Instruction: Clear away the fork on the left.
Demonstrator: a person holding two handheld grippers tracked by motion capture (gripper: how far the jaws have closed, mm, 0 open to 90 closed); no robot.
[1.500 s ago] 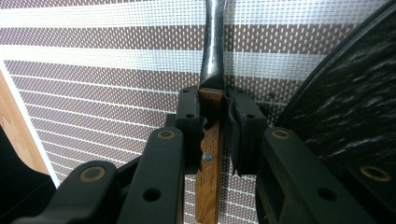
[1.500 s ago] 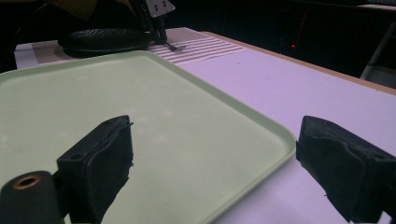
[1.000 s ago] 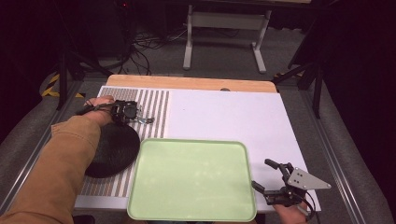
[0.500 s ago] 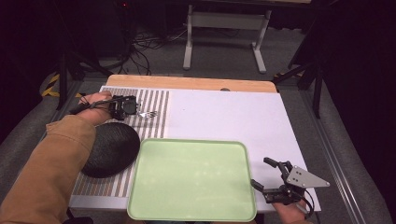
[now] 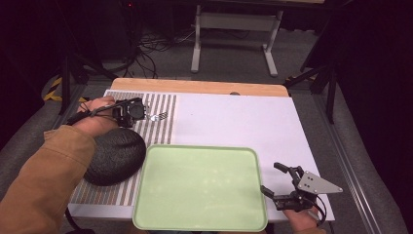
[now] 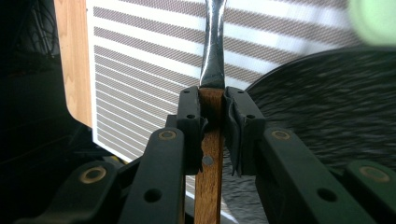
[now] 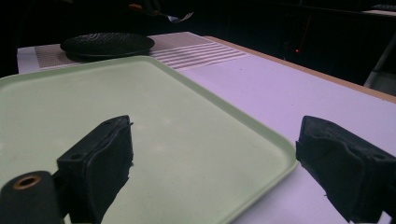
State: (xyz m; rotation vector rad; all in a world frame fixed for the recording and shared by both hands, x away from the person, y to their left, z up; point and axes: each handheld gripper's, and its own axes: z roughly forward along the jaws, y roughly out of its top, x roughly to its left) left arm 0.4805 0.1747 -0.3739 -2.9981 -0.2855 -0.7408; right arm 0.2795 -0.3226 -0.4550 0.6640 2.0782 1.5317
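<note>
Since the fork, upper left of the high view, looks light, stiff and smooth, its wooden handle is clamped by the left gripper; the right gripper is spread wide, empty.

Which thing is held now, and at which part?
The left gripper clamps a fork by its wooden handle. The right gripper is open and holds nothing.

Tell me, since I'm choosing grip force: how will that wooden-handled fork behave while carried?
The fork looks stiff: steel neck, riveted wooden handle. Held near the handle's front by the left claw, its head overhangs, so it may pivot slightly. The flat handle probably resists rolling between the pads.
</note>
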